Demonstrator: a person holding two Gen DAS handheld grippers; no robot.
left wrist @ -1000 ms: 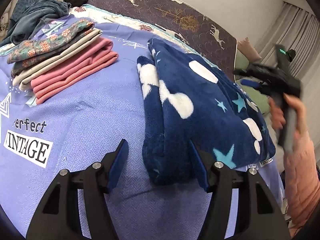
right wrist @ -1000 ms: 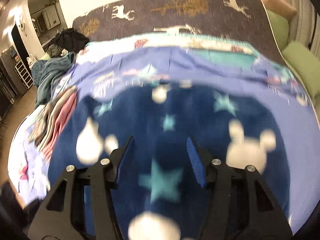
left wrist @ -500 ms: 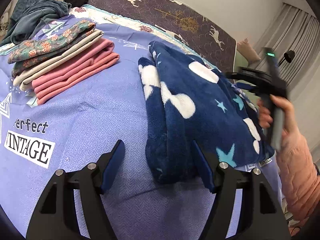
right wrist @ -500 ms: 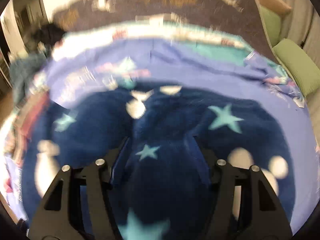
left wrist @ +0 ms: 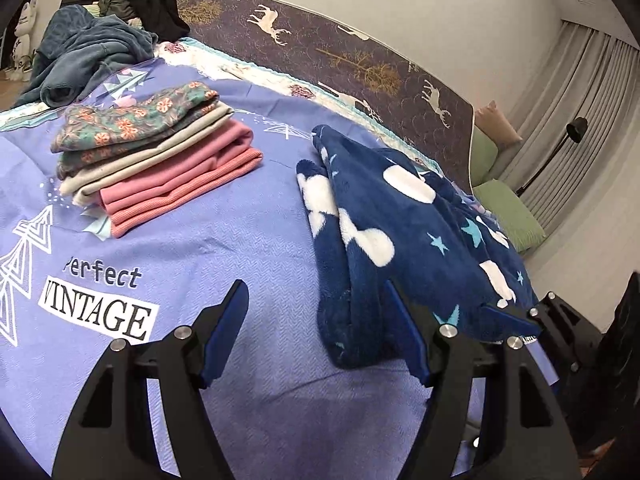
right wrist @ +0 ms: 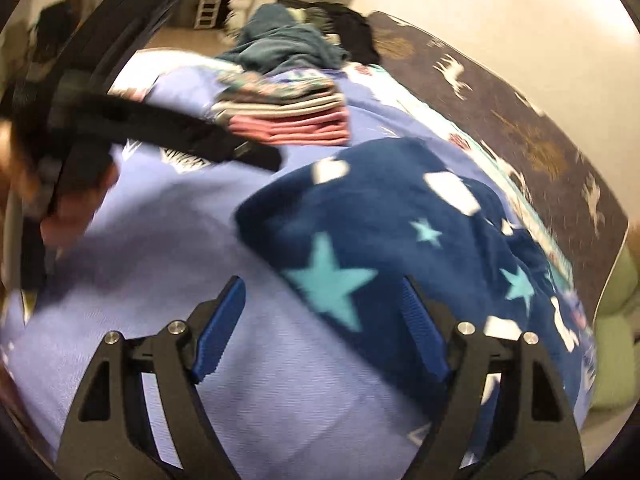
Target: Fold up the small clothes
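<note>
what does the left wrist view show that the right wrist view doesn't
Only the left wrist view shows the "Perfect VINTAGE" print on the bedspread, the curtains and a black lamp.

Only the right wrist view shows the white shelf in the room behind.

Both show the blue star fleece, the stack of folded clothes, the teal pile and the reindeer blanket. Each also catches the other gripper: right gripper, left gripper, and both are open.

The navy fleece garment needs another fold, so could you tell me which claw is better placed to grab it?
Probably the left claw: open, its right finger touches the fleece garment's near end.
</note>
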